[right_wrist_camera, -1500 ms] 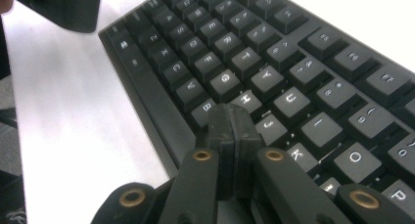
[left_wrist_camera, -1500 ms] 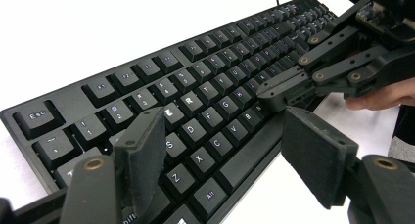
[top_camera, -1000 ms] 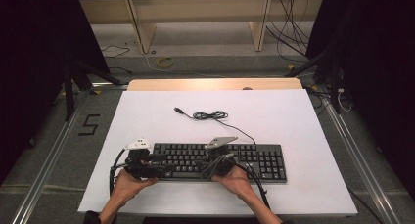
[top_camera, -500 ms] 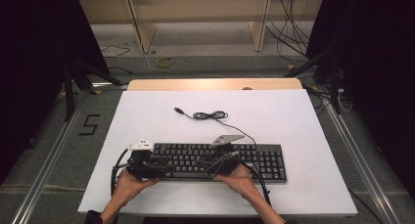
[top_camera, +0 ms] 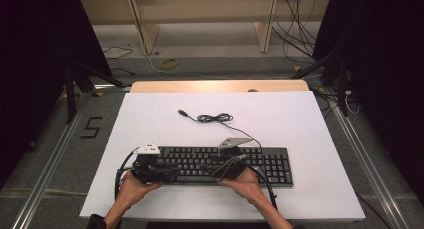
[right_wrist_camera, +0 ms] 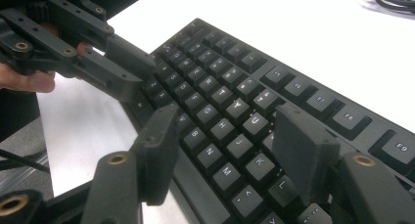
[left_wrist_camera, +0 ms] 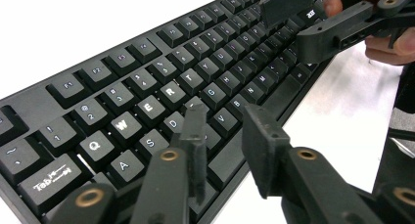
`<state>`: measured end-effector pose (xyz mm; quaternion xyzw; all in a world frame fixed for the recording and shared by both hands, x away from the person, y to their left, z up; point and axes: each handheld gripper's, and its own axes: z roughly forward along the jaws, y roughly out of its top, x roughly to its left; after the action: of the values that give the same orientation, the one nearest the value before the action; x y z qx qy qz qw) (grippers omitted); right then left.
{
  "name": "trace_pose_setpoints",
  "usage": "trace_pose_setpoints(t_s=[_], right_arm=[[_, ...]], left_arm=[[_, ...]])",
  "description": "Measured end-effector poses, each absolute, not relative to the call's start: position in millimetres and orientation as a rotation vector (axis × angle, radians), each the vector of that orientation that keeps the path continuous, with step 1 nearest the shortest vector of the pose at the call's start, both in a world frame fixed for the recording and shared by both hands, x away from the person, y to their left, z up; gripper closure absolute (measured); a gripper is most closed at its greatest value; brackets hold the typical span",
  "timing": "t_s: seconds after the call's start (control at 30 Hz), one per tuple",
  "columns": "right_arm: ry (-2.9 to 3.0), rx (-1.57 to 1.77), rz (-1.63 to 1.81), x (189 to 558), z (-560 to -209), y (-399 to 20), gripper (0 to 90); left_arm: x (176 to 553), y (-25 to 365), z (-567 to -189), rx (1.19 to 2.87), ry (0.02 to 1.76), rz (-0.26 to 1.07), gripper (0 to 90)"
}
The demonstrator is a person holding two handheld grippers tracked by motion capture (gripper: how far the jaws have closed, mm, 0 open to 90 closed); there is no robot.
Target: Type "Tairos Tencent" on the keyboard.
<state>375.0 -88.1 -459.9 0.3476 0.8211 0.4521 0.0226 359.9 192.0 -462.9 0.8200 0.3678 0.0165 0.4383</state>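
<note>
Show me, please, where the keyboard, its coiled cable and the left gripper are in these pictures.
keyboard [top_camera: 272, 164], high view, on the keys at its right end.
coiled cable [top_camera: 214, 118], high view, on the bundled loops behind the keyboard.
left gripper [left_wrist_camera: 222, 136], left gripper view, midway between its two black fingertips, above the keys.

Black claw [left_wrist_camera: 222, 136], brass-ringed rivets, trailing black cable

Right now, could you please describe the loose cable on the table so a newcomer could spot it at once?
Start at the white table and find the black keyboard near its front edge. Beyond the keyboard lies the thin black cable, partly bunched in a small coil, its plug end pointing left; unlike the gripper cables, nobody holds it.
</note>
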Motion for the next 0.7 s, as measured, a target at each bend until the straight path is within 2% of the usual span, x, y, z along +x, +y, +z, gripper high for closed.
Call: trace_pose_setpoints(t_s=[0.4, 0.7], right_arm=[[2.533, 1.080, 1.415, 373, -458, -92, 41.2], [2.521, 1.077, 1.425, 371, -457, -95, 39.7]], left_arm=[[363, 185, -464, 2.088, 0.876, 0.052, 88.2], [365, 179, -466, 2.112, 0.869, 0.054, 89.0]])
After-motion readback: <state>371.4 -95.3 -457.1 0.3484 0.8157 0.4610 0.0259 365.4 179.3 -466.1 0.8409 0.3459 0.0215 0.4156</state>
